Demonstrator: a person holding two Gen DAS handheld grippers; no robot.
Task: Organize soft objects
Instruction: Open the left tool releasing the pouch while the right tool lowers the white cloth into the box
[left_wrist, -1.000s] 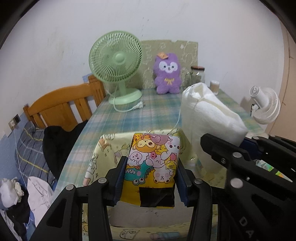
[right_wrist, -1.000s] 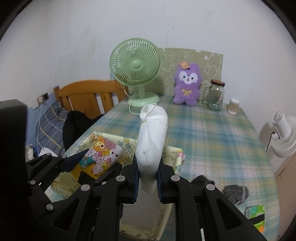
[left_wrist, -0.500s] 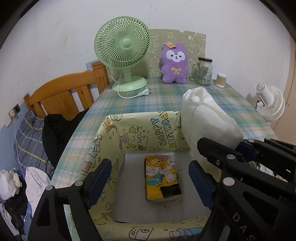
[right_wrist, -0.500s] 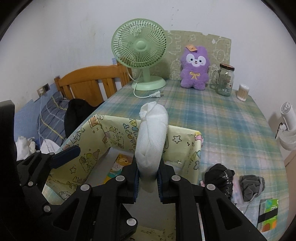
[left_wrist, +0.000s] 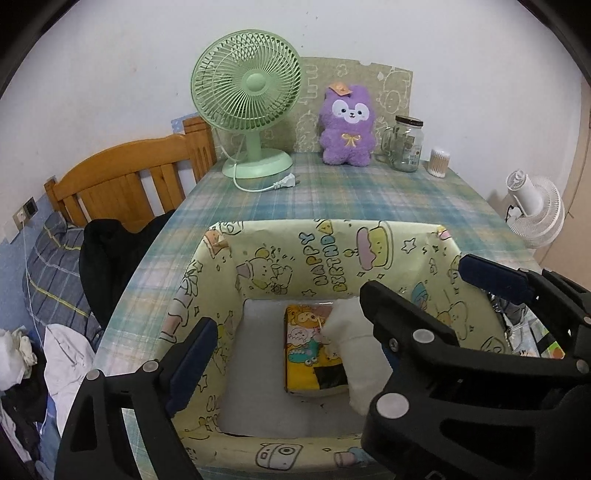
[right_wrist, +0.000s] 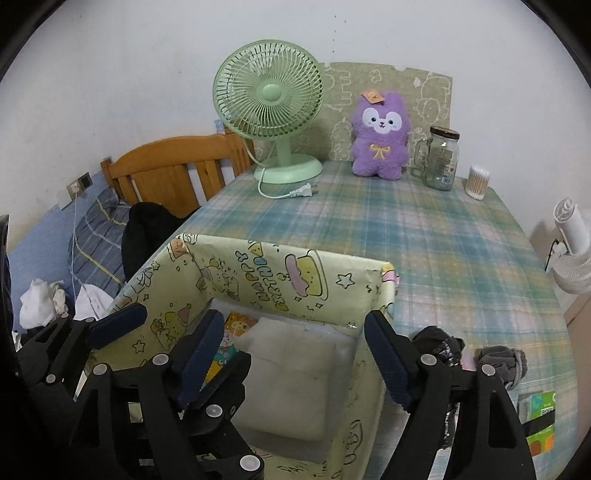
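A box wrapped in yellow cartoon paper (left_wrist: 332, 254) (right_wrist: 280, 273) stands on the plaid table. On its white floor lies a yellow cartoon packet (left_wrist: 306, 354) (right_wrist: 232, 328). A white cloth bundle (left_wrist: 354, 347) (right_wrist: 291, 369) rests partly on that packet. My left gripper (left_wrist: 295, 362) hovers over the box with its jaws opening and nothing pressed between them. Its right finger is mostly hidden behind the right gripper's body. My right gripper (right_wrist: 295, 354) (left_wrist: 443, 291) hangs over the bundle, jaws opening wide and clear of the cloth.
A green fan (left_wrist: 247, 92), a purple plush (left_wrist: 347, 125), a glass jar (left_wrist: 406, 144) and a cotton swab tub (left_wrist: 437, 162) line the table's far edge. Black (right_wrist: 439, 343) and grey (right_wrist: 502, 358) soft items and a green packet (right_wrist: 539, 410) lie right of the box. A wooden headboard (left_wrist: 122, 177) and bedding are at left.
The left gripper opened and the cartoon packet dropped to the box floor. The right gripper then opened and the white bundle fell onto the packet.
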